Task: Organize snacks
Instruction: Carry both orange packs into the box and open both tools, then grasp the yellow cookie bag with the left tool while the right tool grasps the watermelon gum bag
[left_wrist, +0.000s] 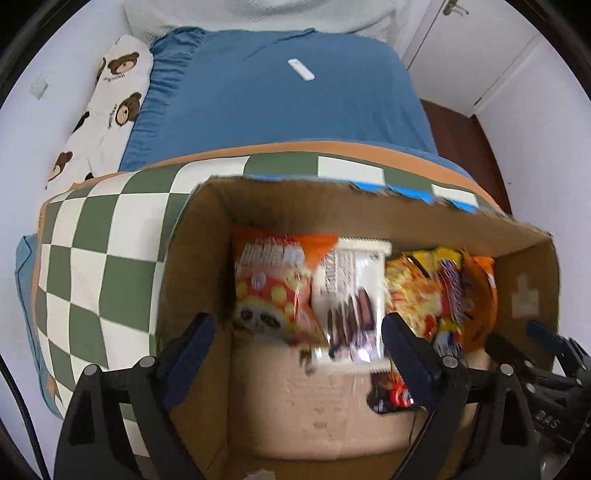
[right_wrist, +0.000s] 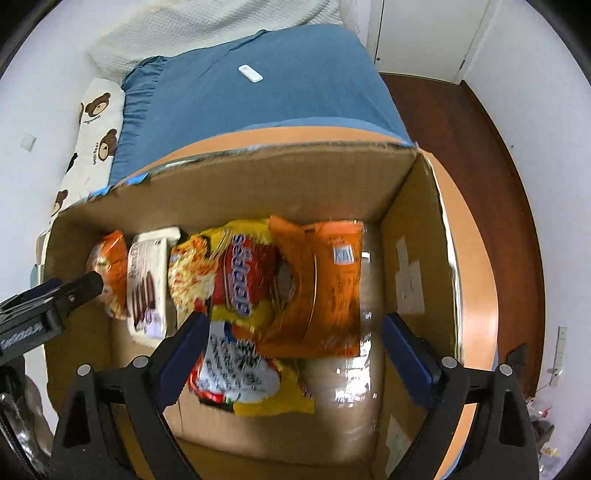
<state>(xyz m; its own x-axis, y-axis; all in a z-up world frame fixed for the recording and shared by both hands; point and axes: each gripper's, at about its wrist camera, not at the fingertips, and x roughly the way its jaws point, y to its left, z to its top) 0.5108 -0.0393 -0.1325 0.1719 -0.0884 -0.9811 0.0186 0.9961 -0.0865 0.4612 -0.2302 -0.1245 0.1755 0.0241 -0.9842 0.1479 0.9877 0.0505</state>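
Note:
An open cardboard box (left_wrist: 207, 229) (right_wrist: 402, 229) stands on a checkered cloth and holds several snack packs in a row. In the left wrist view: an orange-red pack (left_wrist: 273, 284), a white chocolate-biscuit pack (left_wrist: 351, 302), a yellow noodle pack (left_wrist: 417, 291) and an orange pack (left_wrist: 478, 295). My left gripper (left_wrist: 299, 332) is open and empty above the first two. In the right wrist view the yellow noodle pack (right_wrist: 236, 280) and an orange pack (right_wrist: 325, 284) lie under my open, empty right gripper (right_wrist: 295, 332). The white pack (right_wrist: 147, 280) is to the left.
The green-and-white checkered cloth (left_wrist: 96, 266) covers the near end of a blue bed (left_wrist: 273, 103) with a white remote (left_wrist: 301, 69). A bear-print pillow (left_wrist: 110, 103) lies left. Wooden floor (right_wrist: 461, 122) and white doors are right. The box floor (left_wrist: 325, 413) shows near me.

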